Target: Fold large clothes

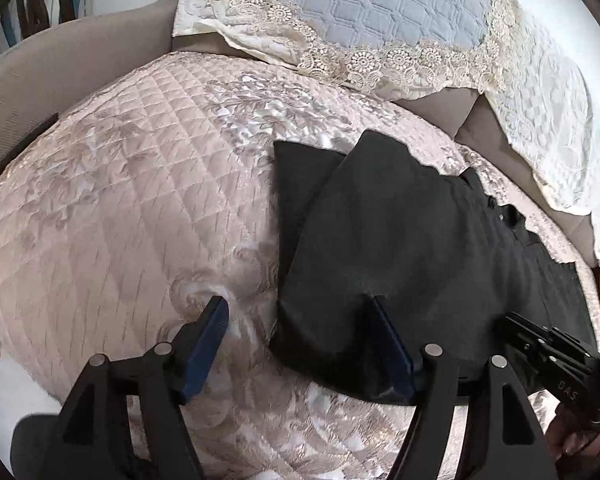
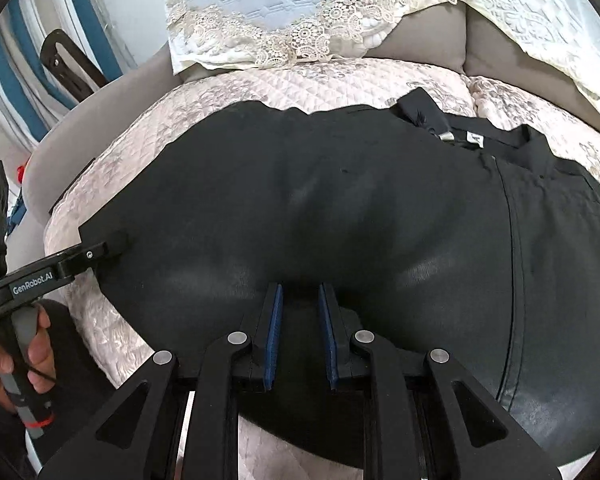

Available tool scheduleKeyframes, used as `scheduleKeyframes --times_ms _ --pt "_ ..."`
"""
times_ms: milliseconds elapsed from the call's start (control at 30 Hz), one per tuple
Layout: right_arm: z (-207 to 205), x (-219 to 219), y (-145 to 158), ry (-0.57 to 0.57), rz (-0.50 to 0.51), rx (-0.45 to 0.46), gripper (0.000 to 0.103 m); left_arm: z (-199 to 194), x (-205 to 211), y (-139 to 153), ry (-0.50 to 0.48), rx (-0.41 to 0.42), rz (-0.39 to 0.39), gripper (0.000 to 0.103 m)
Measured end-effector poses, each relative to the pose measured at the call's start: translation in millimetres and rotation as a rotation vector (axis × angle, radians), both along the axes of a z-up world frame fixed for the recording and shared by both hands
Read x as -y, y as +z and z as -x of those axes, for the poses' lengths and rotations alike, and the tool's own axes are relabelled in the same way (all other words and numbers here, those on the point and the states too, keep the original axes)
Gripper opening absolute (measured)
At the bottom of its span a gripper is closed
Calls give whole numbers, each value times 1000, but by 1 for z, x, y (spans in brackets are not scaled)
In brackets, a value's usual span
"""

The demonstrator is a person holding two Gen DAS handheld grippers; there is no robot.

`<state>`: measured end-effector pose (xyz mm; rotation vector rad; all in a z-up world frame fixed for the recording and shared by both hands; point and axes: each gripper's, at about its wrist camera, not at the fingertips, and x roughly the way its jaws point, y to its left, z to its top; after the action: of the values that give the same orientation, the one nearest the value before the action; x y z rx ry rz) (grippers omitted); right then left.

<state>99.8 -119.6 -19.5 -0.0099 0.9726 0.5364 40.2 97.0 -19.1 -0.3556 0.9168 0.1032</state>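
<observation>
a: where are the trousers (image 2: pixel 340 208) now?

b: spread flat on the quilted sofa cover (image 1: pixel 140 208), straight ahead of and under the right gripper (image 2: pixel 299 296). the waistband with its white label lies ahead and to that gripper's right, and the leg ends run off to its left, where the left gripper (image 1: pixel 296 308) is.

a: any fold made so far?

b: looks like one. i'd judge the two legs are laid one over the other lengthwise, since the left wrist view shows two hems overlapping, one peeking out behind the other. the crosswise folds are still to do, i think, because the full length is stretched out.

a: what has the left gripper got?

b: nothing that i can see. its jaws stand wide apart. the right-hand finger (image 1: pixel 392 344) rests on the leg-end corner, and the other finger (image 1: pixel 208 332) sits over bare sofa cover beside the cloth, so the edge lies between them without being pinched.

a: and the right gripper?

b: its jaws are close together with a narrow gap. black cloth shows between and below the fingers, near the front edge of the trousers, but i cannot tell whether a fold is pinched there or it just hovers above.

a: so what's left?

b: my guess: take hold of the leg ends and bring them over toward the waistband, then fold again. the lace-edged cushion (image 1: pixel 340 8) beyond stays out of it.
</observation>
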Motion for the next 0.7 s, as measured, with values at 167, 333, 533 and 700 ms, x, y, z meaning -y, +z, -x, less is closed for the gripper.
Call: scheduleKeyframes --times_ms 167,333,533,700 --pt "-15 -3 8 -20 -14 7 19 -23 -11 -1 -9 1 46 75" --pt "-36 -10 0 -40 -33 -26 19 -42 -14 -9 -40 6 125 78" --pt "-41 -8 -3 -54 -69 -61 19 -22 1 -14 -87 5 208 76" --pt "3 1 -10 -21 -122 -93 19 -10 2 -15 -78 5 194 58"
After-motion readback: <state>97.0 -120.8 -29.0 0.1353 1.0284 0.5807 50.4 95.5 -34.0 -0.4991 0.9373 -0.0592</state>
